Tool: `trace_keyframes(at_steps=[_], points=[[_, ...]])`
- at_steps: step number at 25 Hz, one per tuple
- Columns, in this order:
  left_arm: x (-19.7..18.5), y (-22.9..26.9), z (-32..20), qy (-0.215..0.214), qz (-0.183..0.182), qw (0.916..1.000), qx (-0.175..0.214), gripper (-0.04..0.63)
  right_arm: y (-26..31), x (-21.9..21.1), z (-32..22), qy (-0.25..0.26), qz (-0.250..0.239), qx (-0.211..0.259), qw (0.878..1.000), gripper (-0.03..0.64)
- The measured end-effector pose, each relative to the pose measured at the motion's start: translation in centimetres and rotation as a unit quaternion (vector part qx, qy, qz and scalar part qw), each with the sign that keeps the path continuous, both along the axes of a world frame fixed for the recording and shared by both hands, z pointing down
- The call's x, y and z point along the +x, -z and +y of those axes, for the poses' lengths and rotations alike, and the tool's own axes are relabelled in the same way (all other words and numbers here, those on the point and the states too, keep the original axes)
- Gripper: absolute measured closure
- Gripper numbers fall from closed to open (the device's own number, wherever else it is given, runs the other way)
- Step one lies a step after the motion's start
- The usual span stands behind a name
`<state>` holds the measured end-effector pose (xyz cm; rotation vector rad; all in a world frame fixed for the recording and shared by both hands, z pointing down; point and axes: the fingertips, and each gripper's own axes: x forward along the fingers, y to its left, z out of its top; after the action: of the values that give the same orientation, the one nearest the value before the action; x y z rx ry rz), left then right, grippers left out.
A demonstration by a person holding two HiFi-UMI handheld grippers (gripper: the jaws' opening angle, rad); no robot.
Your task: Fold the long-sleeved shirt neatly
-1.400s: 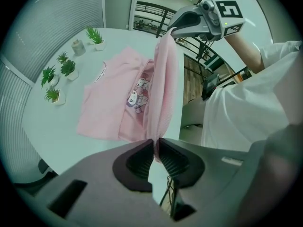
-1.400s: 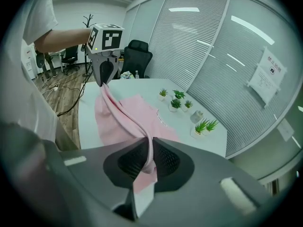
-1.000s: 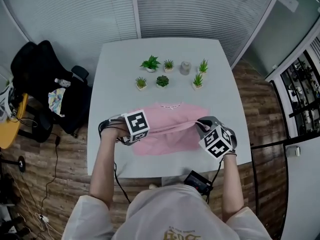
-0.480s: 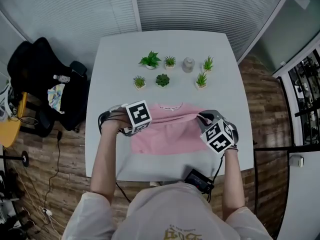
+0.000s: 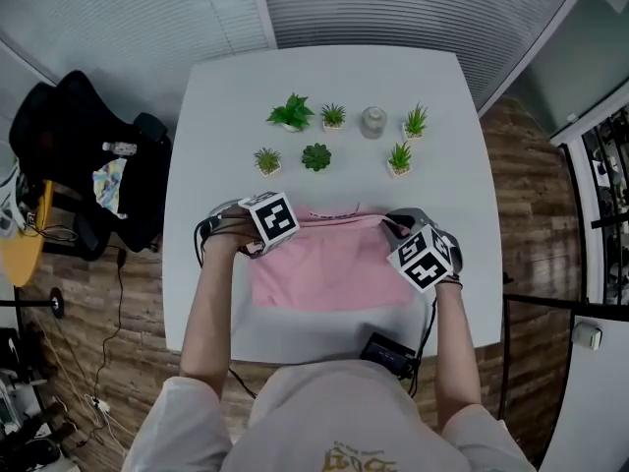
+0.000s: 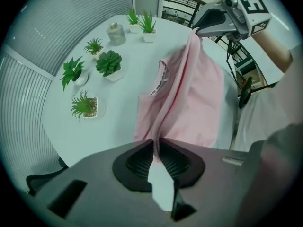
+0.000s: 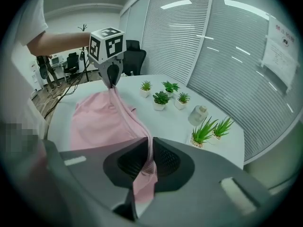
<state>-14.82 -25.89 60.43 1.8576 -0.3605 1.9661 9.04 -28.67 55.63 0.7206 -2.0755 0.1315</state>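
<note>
On the table (image 5: 226,126), near half: shirt (image 5: 329,275), pink, collar toward the potted plants (image 5: 316,156).
Left gripper (image 6: 156,151): pinched tight on the shirt's lifted edge.
Right gripper (image 7: 148,151): pinching the other end of that edge.
Change: I've carried the edge away from the near edge and lowered it toward the collar.
Meaning: fold nearly laid; letting go probably comes next.

One pink shirt (image 5: 329,268), one left gripper (image 6: 155,149), one right gripper (image 7: 147,159), six small potted plants (image 5: 315,156), one grey jar (image 5: 372,121), one white table (image 5: 226,106), one black chair (image 5: 69,141)
</note>
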Motion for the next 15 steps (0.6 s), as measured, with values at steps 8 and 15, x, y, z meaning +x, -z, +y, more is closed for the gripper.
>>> trace_keyframes(at_steps=[8, 15], points=[[0.2, -4.2, -2.1, 0.022, -0.029, 0.9993, 0.012, 0.546, -4.6, 0.0, -2.1, 0.008, -0.006, -0.028, 1.000, 0.574], [0.3, -6.2, -3.3, 0.030, -0.040, 0.9983, 0.030, 0.541, -7.4, 0.2, -3.0, 0.007, 0.001, -0.028, 1.000, 0.565]])
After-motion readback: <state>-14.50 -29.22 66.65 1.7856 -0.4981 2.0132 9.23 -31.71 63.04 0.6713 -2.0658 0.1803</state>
